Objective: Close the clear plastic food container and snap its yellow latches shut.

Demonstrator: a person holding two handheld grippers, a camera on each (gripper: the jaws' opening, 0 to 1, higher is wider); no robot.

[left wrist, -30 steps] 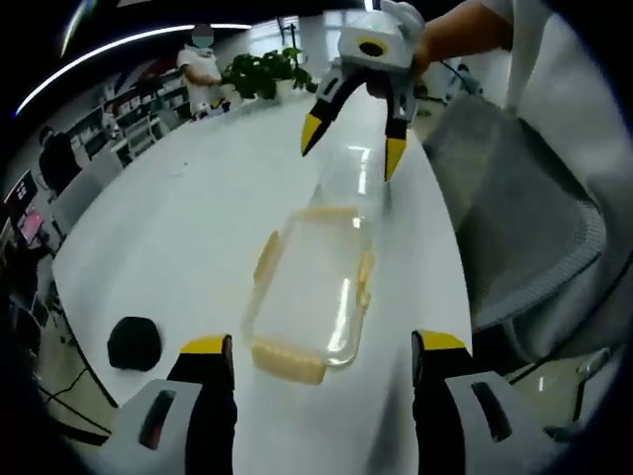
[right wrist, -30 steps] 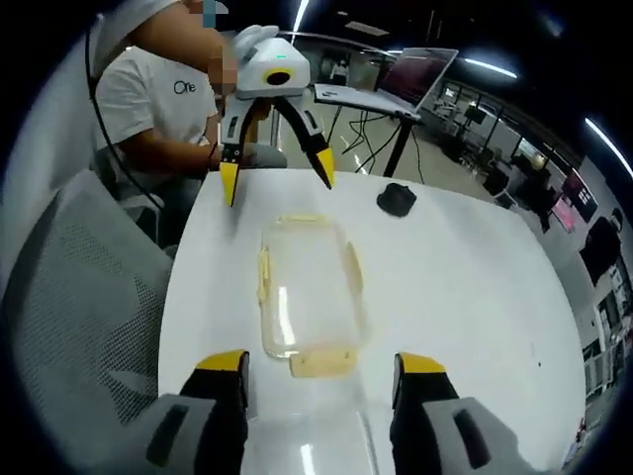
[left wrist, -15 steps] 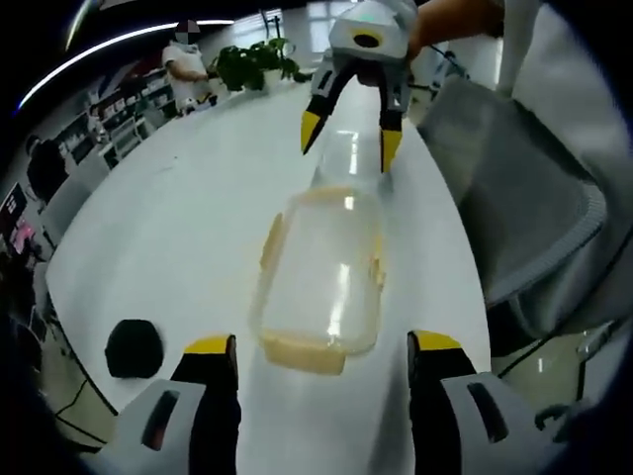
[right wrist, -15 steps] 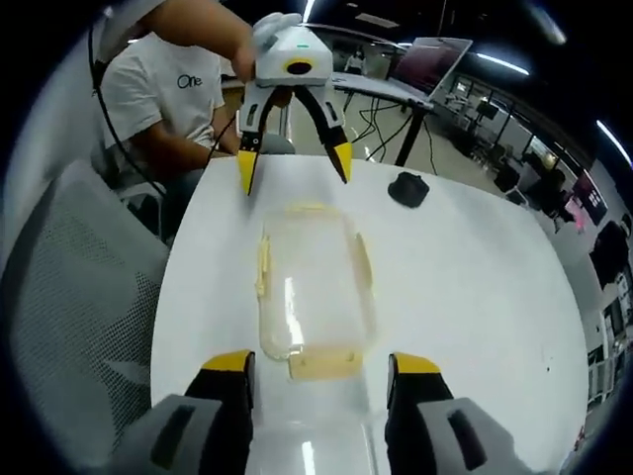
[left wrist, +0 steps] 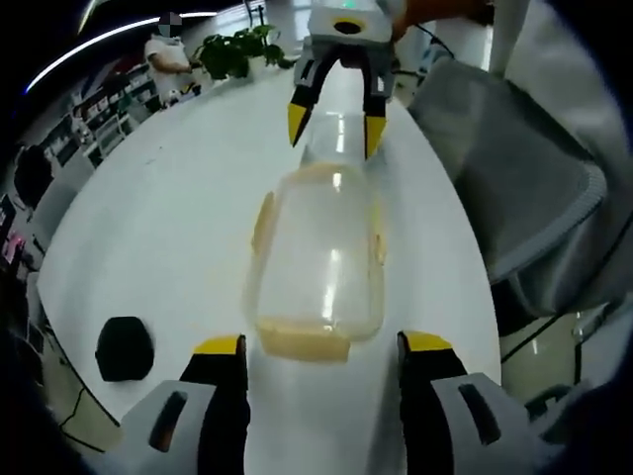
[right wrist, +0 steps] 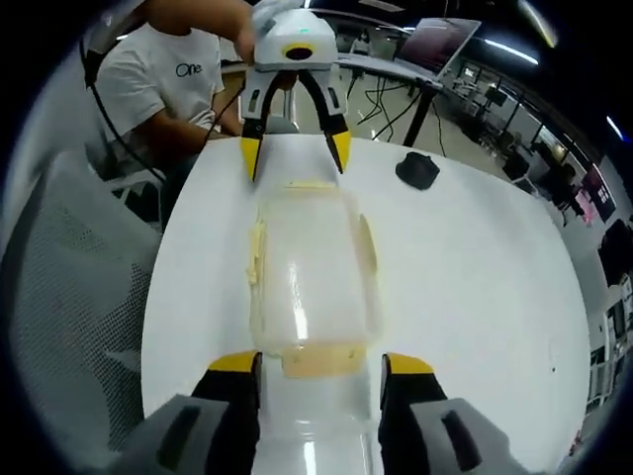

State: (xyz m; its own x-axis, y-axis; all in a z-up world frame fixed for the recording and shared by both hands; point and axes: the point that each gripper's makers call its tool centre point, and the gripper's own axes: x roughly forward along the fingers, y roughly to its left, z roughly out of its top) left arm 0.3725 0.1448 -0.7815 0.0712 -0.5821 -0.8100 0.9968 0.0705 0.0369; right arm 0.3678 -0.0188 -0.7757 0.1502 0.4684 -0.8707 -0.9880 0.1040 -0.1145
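Left gripper view puts your left tool (left wrist: 318, 348) low on the white tabletop (left wrist: 178, 218), jaws apart, with the near yellow latch (left wrist: 302, 343) of the clear container (left wrist: 318, 257) lying between the tips. The container stretches straight ahead from that tool, lid on, side latches sticking out along both long edges. At its far end your right tool (left wrist: 331, 121) faces you, jaws spread wide, tips just over the far edge. A black object (left wrist: 124, 348) lies left of the left tool, well apart from the container. A grey chair (left wrist: 514, 188) stands to the right.

Right gripper view shows your right tool (right wrist: 318, 368) open too, its tips on either side of that end's latch (right wrist: 321, 359). Across the container (right wrist: 309, 267), the left tool (right wrist: 294, 150) hangs open over the opposite end, held by a hand (right wrist: 259, 22).
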